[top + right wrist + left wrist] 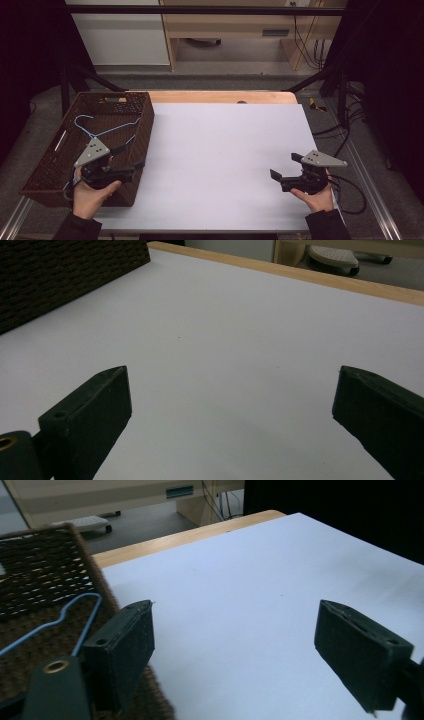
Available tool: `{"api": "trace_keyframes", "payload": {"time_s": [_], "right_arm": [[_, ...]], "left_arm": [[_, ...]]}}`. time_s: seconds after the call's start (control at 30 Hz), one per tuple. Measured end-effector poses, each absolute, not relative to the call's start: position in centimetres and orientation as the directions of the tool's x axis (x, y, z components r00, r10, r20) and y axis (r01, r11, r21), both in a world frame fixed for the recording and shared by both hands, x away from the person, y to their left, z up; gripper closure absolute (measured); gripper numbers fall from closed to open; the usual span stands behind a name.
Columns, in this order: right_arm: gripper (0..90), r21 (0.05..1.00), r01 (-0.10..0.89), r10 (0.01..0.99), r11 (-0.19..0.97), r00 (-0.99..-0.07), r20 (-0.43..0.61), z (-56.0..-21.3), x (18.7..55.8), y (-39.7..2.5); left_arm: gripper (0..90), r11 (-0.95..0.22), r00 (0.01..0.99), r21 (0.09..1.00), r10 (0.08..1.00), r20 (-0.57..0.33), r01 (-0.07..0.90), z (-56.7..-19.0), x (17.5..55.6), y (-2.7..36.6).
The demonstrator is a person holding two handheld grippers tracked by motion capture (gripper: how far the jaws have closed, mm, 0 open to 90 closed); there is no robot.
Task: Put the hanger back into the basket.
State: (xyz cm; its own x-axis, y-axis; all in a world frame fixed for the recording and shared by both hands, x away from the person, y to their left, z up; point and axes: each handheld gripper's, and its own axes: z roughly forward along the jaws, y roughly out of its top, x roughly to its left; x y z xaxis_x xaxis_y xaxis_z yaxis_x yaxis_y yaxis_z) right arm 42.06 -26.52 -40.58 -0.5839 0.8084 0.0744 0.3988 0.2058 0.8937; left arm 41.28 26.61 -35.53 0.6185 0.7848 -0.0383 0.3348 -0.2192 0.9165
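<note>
The open left gripper (131, 156) hovered at the basket (47, 165) rim, nearer the hanger (102, 131) than the open right gripper (286, 166).

Both grippers (131, 156) (286, 166) — jaws apart.

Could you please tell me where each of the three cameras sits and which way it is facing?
High view: above the person's side, looking forward and down on the table; both hands, left claw and right claw show.
Left gripper view: rides the left claw, facing across the basket edge; open jaws show.
Right gripper view: rides the right claw, facing the far edge; open jaws show.
All share table and basket; the hanger shows in two.
</note>
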Motion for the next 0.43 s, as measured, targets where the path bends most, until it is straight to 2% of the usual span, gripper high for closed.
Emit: {"api": "trace_keyframes", "payload": {"time_s": [0.17, 0.43], "right_arm": [[2.9, 0.897, 0.395, 0.807, 0.199, -0.585, 0.078, -40.5, 42.0, -26.6], [2.8, 0.898, 0.395, 0.810, 0.194, -0.581, 0.080, -40.5, 42.0, -26.8]], "left_arm": [[7.5, -0.223, 0.640, 0.919, 0.767, -0.039, 0.324, -36.2, 40.9, 25.3], [6.7, -0.250, 0.652, 0.906, 0.757, -0.036, 0.340, -37.7, 40.8, 23.9]]}}
